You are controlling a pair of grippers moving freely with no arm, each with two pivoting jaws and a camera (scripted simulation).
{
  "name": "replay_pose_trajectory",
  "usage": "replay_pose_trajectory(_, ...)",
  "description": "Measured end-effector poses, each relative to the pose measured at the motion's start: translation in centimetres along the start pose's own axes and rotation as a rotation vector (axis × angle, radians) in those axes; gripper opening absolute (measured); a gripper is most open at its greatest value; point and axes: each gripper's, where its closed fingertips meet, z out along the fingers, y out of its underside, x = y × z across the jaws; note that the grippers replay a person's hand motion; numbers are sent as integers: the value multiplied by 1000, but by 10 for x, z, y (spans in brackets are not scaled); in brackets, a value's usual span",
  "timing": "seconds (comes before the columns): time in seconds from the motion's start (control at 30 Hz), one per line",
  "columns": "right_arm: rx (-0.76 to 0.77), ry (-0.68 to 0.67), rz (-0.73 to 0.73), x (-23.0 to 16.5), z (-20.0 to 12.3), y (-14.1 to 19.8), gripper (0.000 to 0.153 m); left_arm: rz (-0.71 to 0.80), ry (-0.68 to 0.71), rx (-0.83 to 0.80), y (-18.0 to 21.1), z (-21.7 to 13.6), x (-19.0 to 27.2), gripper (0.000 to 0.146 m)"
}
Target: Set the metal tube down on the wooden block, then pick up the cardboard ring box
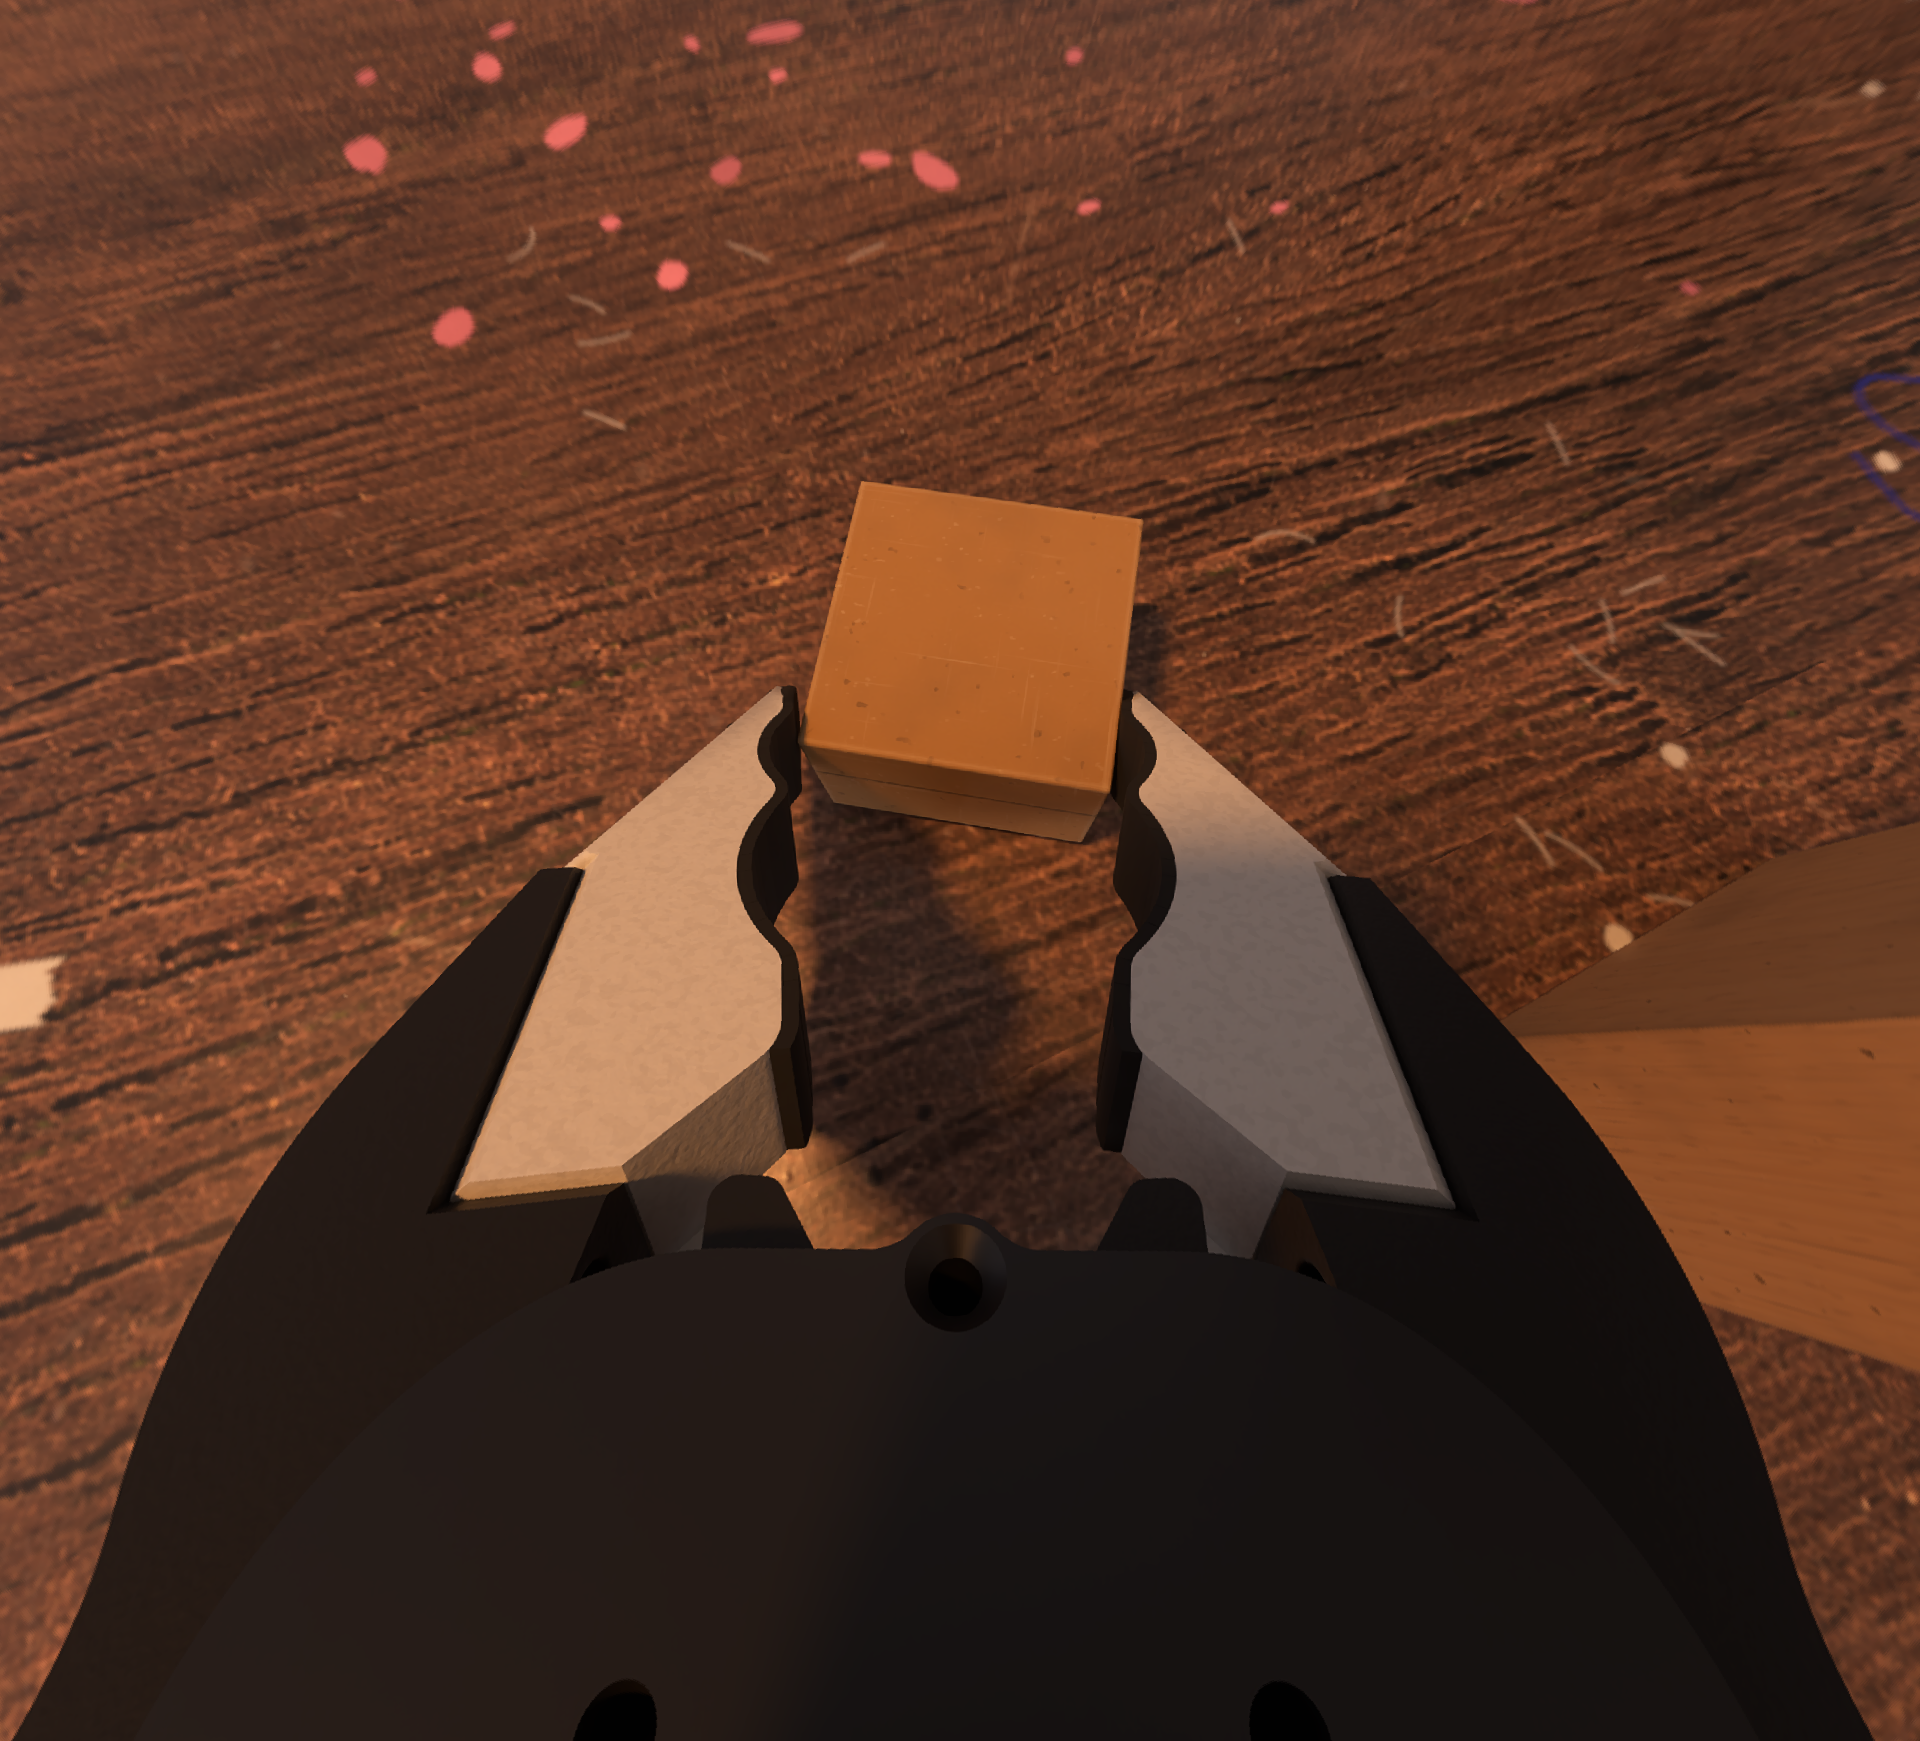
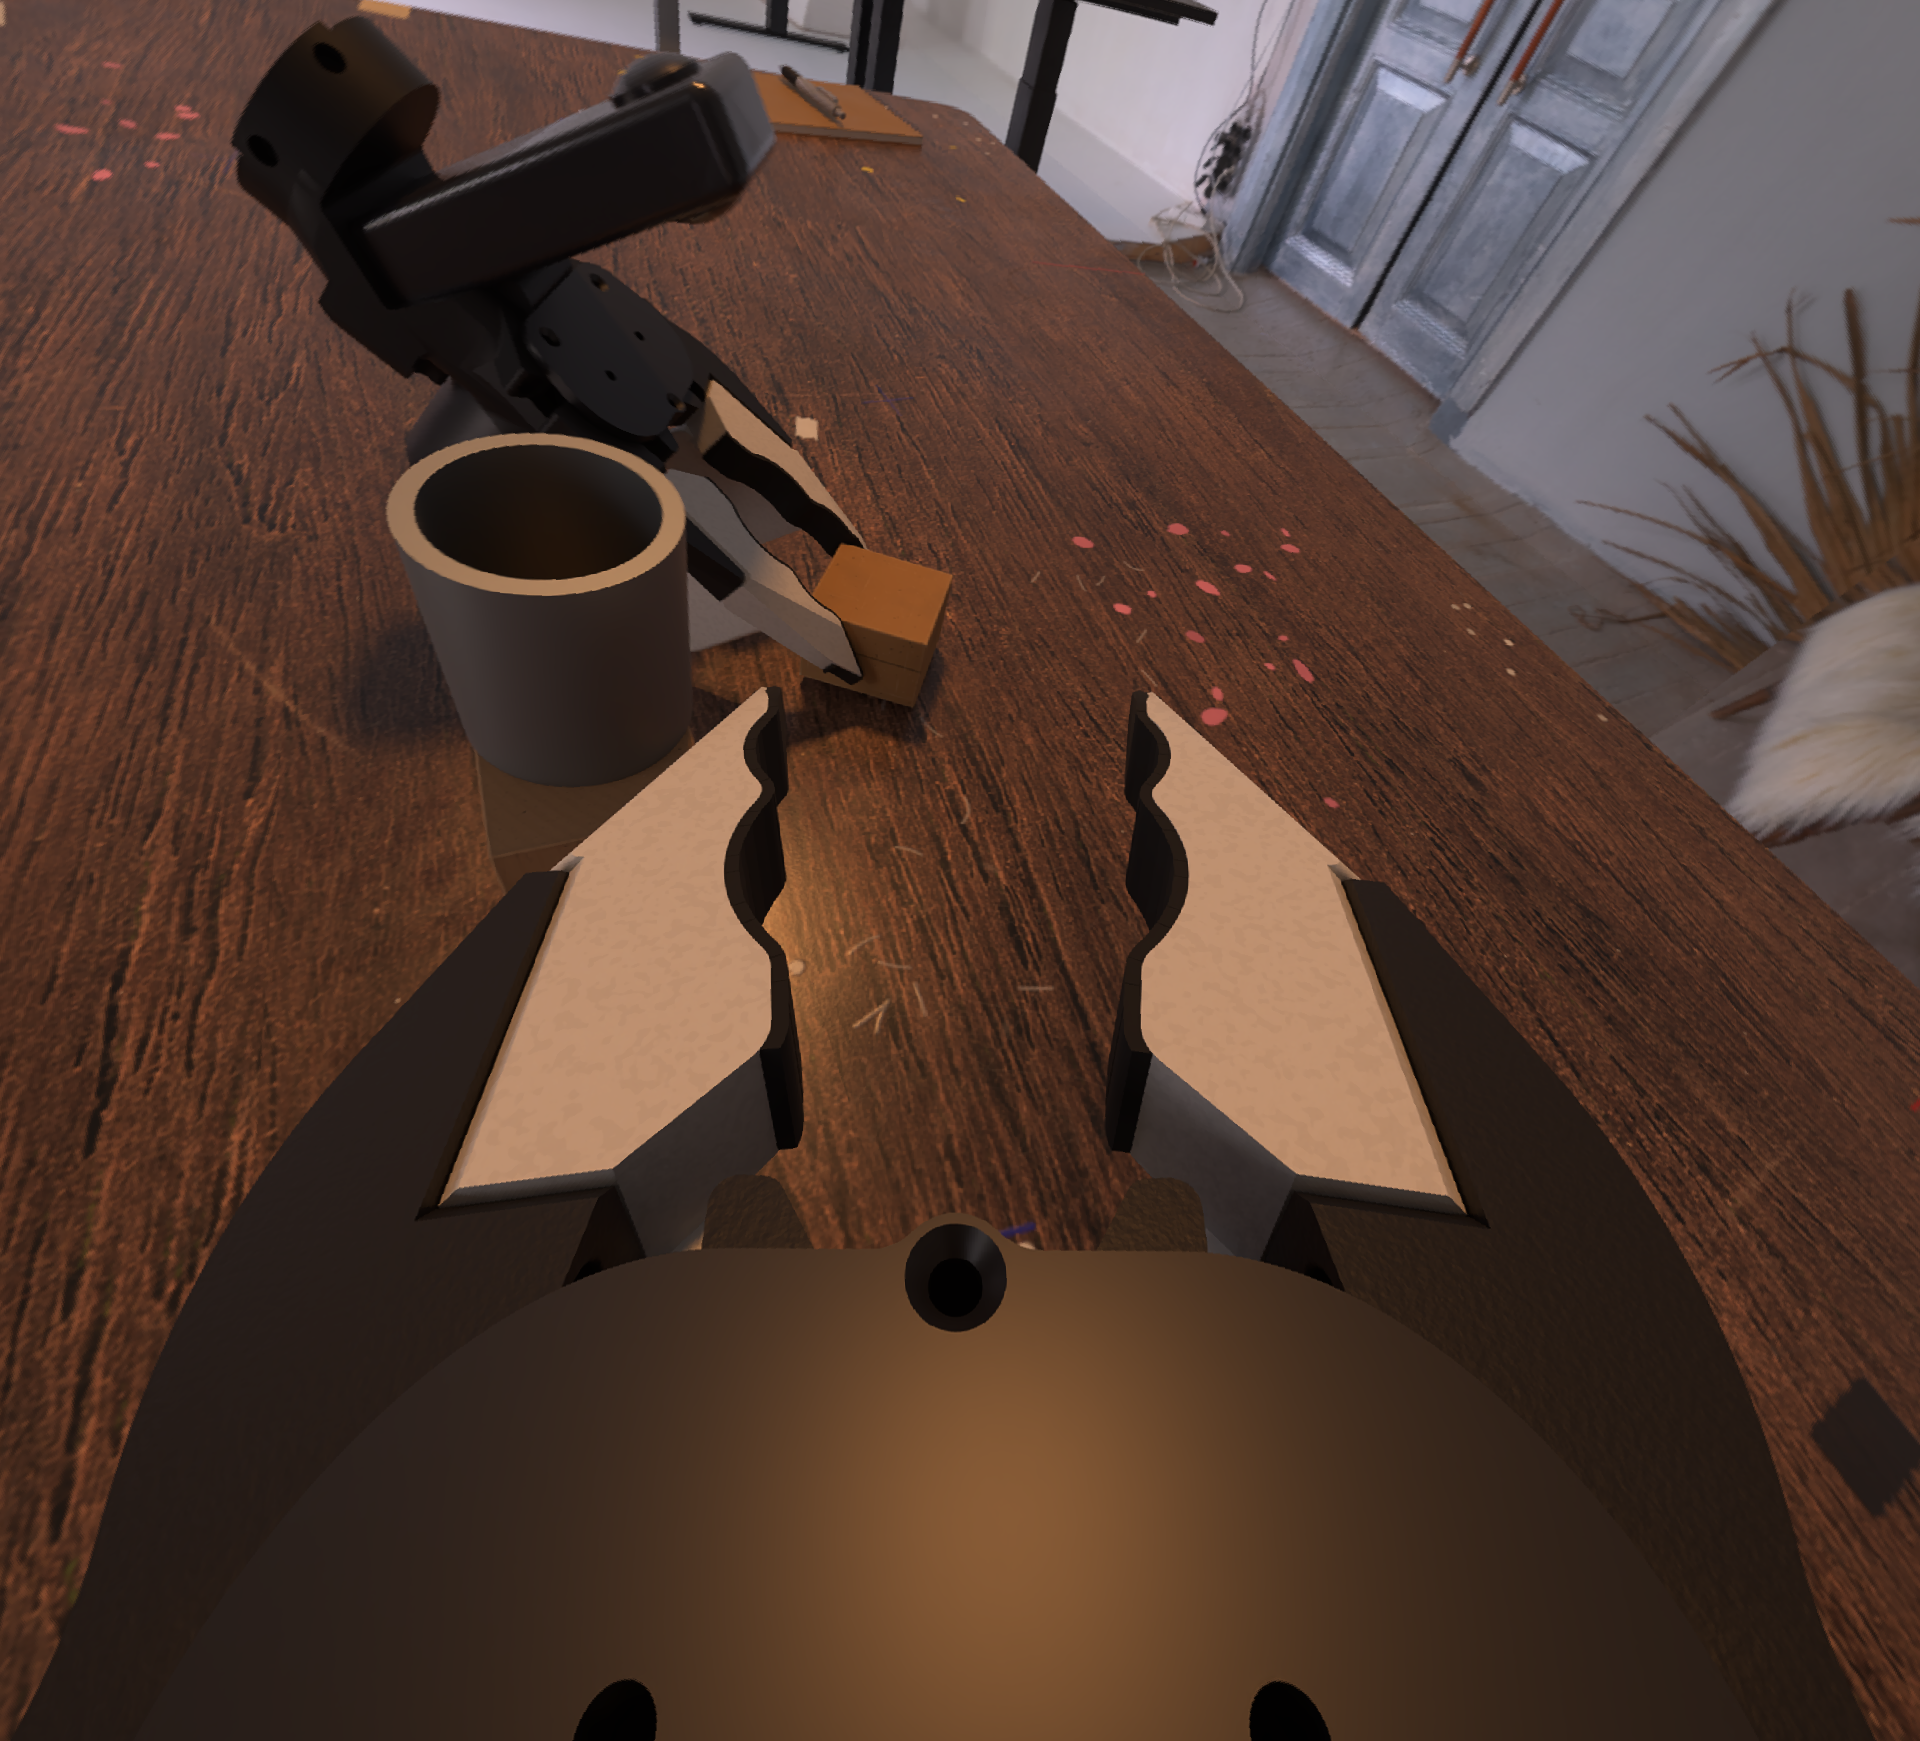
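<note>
The cardboard ring box [image 1: 971, 642] is a small orange-brown cube low on the wooden table [image 1: 416, 652]. My left gripper [image 1: 964, 715] is closed onto it, with both fingertips pressed against the sides of its near end. In the right wrist view the left gripper [image 2: 850, 605] slants down onto the box [image 2: 894, 616]. The grey metal tube [image 2: 551, 611] stands upright, open end up, on the flat wooden block [image 2: 520, 824]. My right gripper [image 2: 954, 694] is open and empty, just right of the tube and in front of the box.
The wooden block's corner [image 1: 1766, 1120] lies close to the right of the left gripper. Pink paint spots [image 1: 566, 131] mark the table. The table edge [image 2: 1558, 704] runs along the right. A notebook with a pen [image 2: 831, 107] lies at the far end.
</note>
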Motion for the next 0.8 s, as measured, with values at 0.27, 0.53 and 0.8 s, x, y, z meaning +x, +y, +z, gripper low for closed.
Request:
replay_pose_trajectory(0.27,92,-15,145,18,-10,-2,61,-29,233,293,-41,-41,5,60)
replay_pose_trajectory(0.53,293,-274,322,-1,-26,-28,67,38,751,739,-89,-158,51,60)
replay_pose_trajectory(0.8,394,-449,290,-33,-40,-52,68,286,1021,889,-78,-226,102,60)
